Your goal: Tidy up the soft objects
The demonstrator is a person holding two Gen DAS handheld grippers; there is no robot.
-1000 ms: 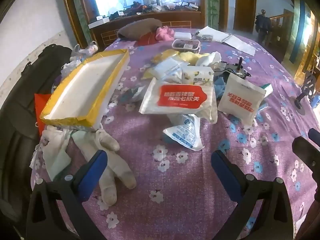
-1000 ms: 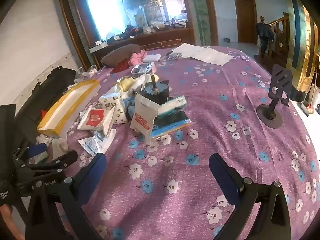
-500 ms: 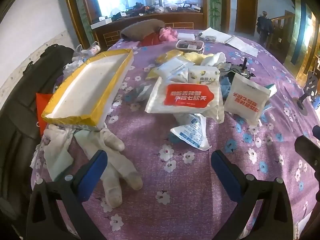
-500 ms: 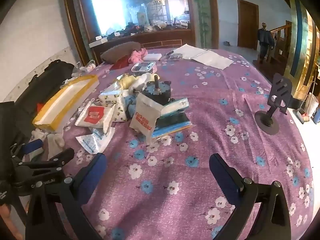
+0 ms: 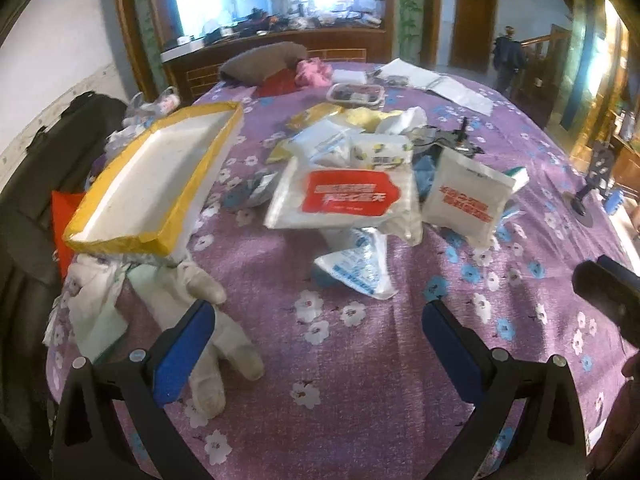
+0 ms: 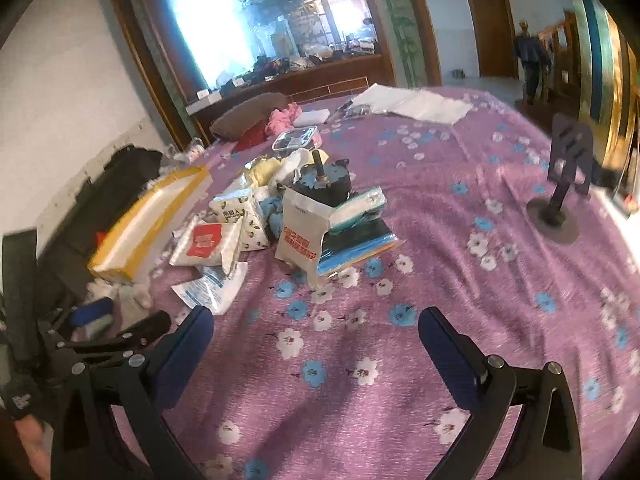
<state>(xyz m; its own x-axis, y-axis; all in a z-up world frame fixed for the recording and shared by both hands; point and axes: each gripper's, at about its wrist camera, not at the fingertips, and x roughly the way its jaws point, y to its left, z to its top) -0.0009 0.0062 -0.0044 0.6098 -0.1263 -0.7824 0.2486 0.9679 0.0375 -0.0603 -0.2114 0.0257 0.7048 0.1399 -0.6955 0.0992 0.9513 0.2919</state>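
Note:
My left gripper [image 5: 316,344] is open and empty above the purple flowered tablecloth [image 5: 360,380]. A pair of white gloves [image 5: 204,320] lies just under its left finger, below a yellow-edged white box [image 5: 156,184]. Soft packs lie in a heap ahead: a white pack with a red label [image 5: 348,196], a white pouch with red print [image 5: 464,196], a flat blue-printed bag [image 5: 356,264]. My right gripper [image 6: 316,348] is open and empty over bare cloth; the heap [image 6: 300,216] lies ahead to its left. The left gripper also shows in the right wrist view [image 6: 112,324].
A black phone stand [image 6: 560,188] is at the right of the table. A brown cushion [image 5: 264,62], pink cloth [image 5: 312,72] and white papers [image 5: 436,84] lie at the far side. A dark bag [image 5: 36,184] sits off the table's left edge.
Both views have drifted slightly; the heap and gloves sit a little lower in the left wrist view. Both grippers stay open and empty.

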